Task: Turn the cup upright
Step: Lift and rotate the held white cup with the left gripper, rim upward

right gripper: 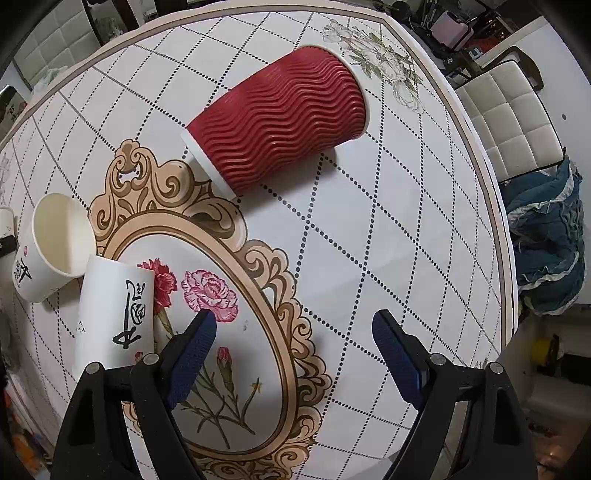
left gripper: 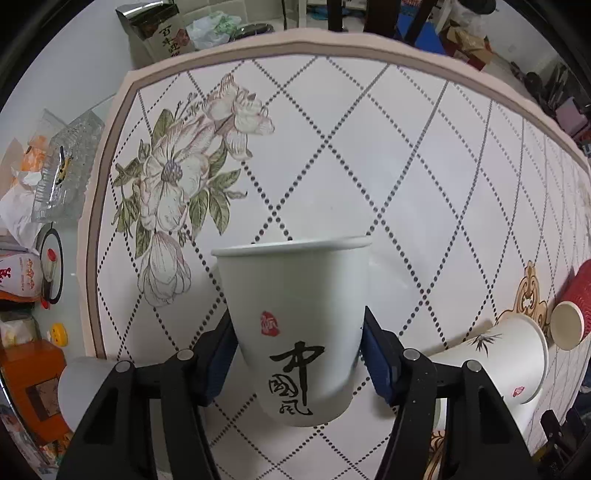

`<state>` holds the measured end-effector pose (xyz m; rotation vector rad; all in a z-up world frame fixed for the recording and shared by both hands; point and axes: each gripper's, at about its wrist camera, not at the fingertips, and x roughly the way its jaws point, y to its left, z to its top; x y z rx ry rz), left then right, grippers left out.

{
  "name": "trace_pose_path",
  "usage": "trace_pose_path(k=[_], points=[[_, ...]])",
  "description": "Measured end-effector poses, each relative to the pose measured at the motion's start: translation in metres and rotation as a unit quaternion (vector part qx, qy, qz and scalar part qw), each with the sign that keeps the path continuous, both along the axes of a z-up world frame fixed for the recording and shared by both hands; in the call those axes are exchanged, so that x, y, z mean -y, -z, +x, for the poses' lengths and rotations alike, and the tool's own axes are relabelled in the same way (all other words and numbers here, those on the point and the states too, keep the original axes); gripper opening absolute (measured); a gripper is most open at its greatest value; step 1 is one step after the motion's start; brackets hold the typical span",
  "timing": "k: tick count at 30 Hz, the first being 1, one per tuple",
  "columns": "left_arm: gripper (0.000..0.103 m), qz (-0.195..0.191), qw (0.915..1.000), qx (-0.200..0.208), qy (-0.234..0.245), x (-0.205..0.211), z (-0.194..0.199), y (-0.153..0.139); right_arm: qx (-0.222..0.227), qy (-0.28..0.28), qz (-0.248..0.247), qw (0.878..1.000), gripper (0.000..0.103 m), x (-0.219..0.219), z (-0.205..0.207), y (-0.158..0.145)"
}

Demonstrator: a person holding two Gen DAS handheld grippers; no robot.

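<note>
My left gripper [left gripper: 298,339] is shut on a white paper cup with black calligraphy [left gripper: 295,325], held rim-up above the table. It also shows at the left edge of the right wrist view [right gripper: 48,251], tilted with its mouth showing. A second white cup [left gripper: 495,358] lies on its side to the right; in the right wrist view [right gripper: 114,314] it sits next to my left finger. A red ribbed cup [right gripper: 280,118] lies on its side ahead of my right gripper [right gripper: 291,332], which is open and empty above the table.
The round table [right gripper: 424,221] has a floral tablecloth. Left of the cloth are a glass dish [left gripper: 66,170], bottles and boxes. A tall box [left gripper: 159,33] stands beyond the far edge. A white chair [right gripper: 509,122] and blue cloth [right gripper: 546,251] stand right of the table.
</note>
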<state>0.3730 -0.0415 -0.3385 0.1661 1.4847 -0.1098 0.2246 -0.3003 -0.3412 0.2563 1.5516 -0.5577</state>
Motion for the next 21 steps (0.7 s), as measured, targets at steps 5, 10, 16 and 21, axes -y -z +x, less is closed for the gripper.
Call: trace_pose_path(k=[5,10,16,21], points=[[0.058,0.004,0.9998,0.021,0.004,-0.003,-0.013,-0.019,0.001,-0.005,-0.002,1.0,0.088,-0.001,-0.004,-0.004],[0.058,-0.002,0.9989,0.044,-0.012,-0.012,-0.048,-0.059,0.011,-0.018,-0.001,1.0,0.088,-0.004,-0.019,-0.021],[0.058,0.005,0.9978,0.062,-0.025,-0.012,-0.097,-0.103,0.029,-0.04,0.016,0.999,0.088,-0.011,-0.047,-0.037],[0.058,0.0,0.9976,0.053,-0.044,-0.023,-0.144,-0.111,0.037,-0.058,0.033,0.997,0.088,-0.019,-0.077,-0.042]])
